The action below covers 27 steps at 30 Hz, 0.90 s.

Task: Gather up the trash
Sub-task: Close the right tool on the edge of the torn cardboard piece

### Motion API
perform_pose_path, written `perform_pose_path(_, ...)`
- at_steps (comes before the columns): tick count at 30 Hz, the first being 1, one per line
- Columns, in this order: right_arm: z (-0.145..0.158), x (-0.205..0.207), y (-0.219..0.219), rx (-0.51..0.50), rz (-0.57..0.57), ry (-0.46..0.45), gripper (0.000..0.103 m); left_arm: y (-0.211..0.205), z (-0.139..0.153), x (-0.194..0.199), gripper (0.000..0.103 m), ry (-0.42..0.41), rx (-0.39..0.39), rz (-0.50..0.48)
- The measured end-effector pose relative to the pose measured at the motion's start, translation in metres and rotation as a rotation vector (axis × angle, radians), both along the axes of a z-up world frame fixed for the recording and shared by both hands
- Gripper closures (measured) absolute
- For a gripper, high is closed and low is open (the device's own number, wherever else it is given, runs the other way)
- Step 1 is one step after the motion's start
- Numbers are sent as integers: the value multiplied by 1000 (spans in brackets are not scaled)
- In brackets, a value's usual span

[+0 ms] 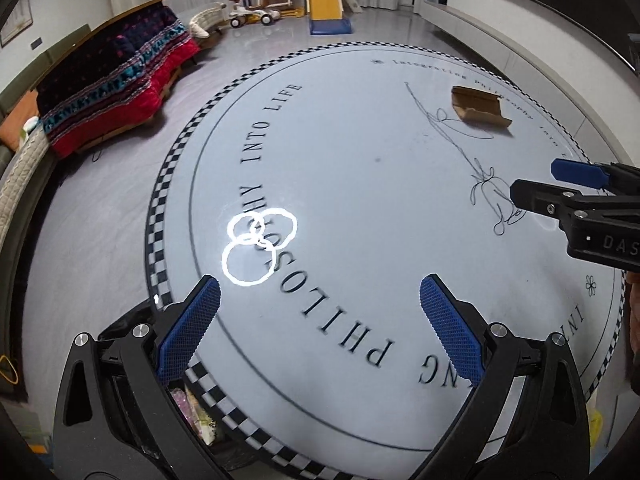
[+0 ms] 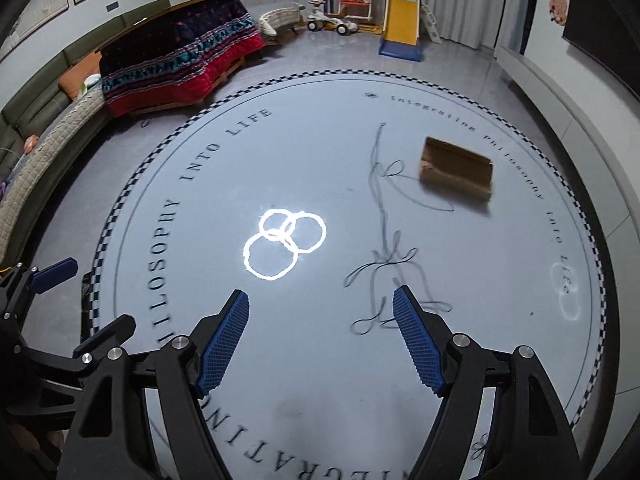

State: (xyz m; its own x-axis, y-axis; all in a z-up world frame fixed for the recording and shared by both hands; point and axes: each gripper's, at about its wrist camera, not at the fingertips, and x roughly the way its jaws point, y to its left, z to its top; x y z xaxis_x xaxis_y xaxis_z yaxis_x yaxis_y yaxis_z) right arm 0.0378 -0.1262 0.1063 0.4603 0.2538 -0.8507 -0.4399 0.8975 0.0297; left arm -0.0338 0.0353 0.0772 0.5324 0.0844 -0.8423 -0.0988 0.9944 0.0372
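**Inspector:** Start at the tools. State of the left gripper?

**Assistant:** Jaws stand wide apart with nothing between them. The fingers are black plastic with bright metal pins at the joints; the pads are blue, with a fine gridded texture. It hangs over the near rim of the counter.

**Inspector:** And the right gripper?

**Assistant:** Same build, same blue gridded pads, also spread apart and empty, over the inner part of the counter. Each tool shows at the edge of the other's view, so the two sit side by side.

**Inspector:** The counter itself?

**Assistant:** Round, smooth and glossy pale grey, with a thin black ring, a black-and-white chequered border, printed capital lettering around the edge and a loose line drawing toward the middle. Overlapping white ring-shaped glare sits on the surface.

**Inspector:** Where is the trash?

**Assistant:** One piece of brown cardboard lies on the far right part of the counter, beside the top of the drawing, well apart from both tools. It looks like a folded or torn flap with raised edges; motion blur leaves its exact shape uncertain.

**Inspector:** Beyond the counter?

**Assistant:** Grey floor, a red and dark patterned blanket over a low frame, and a yellow toy slide.
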Motion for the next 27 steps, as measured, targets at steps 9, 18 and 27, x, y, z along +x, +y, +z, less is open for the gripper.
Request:
perform_pose_path(9, -25, 75, -30, -117, -39, -6, 27, -51, -13, 59, 6, 37, -2, -105)
perform_pose_path(18, -49, 139, -31, -211, 27, -18, 33, -62, -31, 107, 6, 74, -14, -151)
perform_pose_path(27, -78, 191, -39, -179, 78, 104, 65, -48, -38, 125, 6, 83, -62, -145)
